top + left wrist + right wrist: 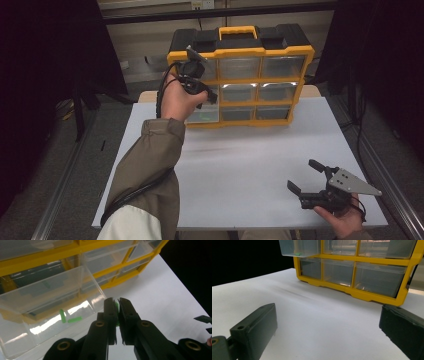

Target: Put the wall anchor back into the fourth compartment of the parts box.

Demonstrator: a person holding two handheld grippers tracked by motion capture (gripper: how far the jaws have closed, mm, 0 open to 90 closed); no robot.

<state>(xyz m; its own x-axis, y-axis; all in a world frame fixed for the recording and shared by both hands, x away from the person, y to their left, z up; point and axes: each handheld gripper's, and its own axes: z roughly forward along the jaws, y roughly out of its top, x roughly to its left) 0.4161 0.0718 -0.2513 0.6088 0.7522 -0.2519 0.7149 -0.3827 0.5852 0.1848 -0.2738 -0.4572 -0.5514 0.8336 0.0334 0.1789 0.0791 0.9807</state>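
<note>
Left gripper view alone reveals the left gripper (117, 305) pinching a green piece (116, 308); right gripper (306, 176) gapes empty, lower right

Dim room, black at both sides beyond the white tabletop (260, 165), which takes soft overhead light and is the brightest surface. White glare streaks the clear drawer (50, 305) fronts of the yellow organiser (240, 75). Left gripper view: near jaws soft and out of focus; right gripper view: faint smeared shadow across the tabletop's middle.
</note>
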